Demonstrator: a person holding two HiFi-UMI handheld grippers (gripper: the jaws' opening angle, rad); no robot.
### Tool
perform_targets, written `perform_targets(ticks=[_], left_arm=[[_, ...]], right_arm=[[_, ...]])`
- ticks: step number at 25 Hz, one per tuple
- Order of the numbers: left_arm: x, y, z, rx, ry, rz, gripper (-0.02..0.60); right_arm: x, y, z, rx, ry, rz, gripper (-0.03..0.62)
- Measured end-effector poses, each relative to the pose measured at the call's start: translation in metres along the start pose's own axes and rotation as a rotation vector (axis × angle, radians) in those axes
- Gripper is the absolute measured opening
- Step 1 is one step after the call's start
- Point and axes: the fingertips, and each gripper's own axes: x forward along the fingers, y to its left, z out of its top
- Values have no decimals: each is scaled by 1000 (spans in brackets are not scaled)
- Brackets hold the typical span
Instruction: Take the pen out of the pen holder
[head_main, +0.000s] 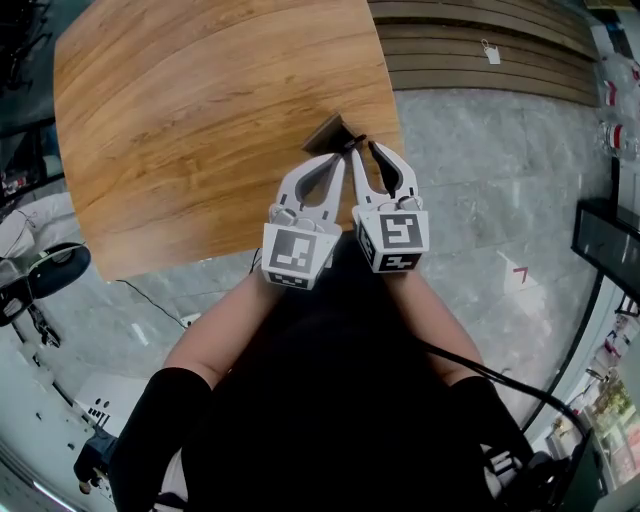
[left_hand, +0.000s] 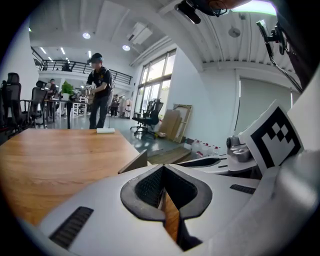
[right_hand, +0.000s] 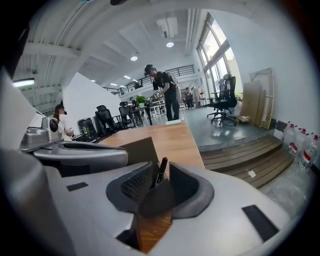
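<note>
On the wooden table (head_main: 200, 120), near its right front corner, stands a dark angular pen holder (head_main: 328, 132) (left_hand: 135, 162) (right_hand: 131, 149). Both grippers meet just in front of it. My right gripper (head_main: 366, 150) (right_hand: 160, 182) is open. A black pen (right_hand: 162, 167) (head_main: 352, 144) stands between its pads and leans on the left one, with a gap on its right. The pen's lower end is a blurred dark wedge close to the camera. My left gripper (head_main: 337, 157) (left_hand: 163, 172) is shut with its tips together and holds nothing.
The table's right edge (right_hand: 192, 145) drops to wooden steps (head_main: 480, 50) (right_hand: 240, 155) and a grey stone floor. A person (left_hand: 100, 90) (right_hand: 165, 87) stands at a far table among office chairs. A cable (head_main: 480, 370) trails behind my right arm.
</note>
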Motion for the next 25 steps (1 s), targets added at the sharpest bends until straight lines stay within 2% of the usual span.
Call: perform_targets(ticks=[2,9,11,14,17,25], left_arm=[[2,-1,-2,-8,6,-5,6],[5,-1,-5,-15,20,-18,6],[4,0,-6,-20,22,-18,6],[3,2,-7,-32,22,-16,6],[2,3,-6,-21,18,-23,6],[-11,6,-4,-16,2,-19,6]], right_arm=[[6,-2,-5,26,20,16,127],[21,-7,-7,40,26,21,129],[23,-9,-6,26,26,12,121],[24,-6,-5,-5,18,14,60],[23,-1,-2,-21,-1,4,41],[11,9,13,-37,-58,-8,37]])
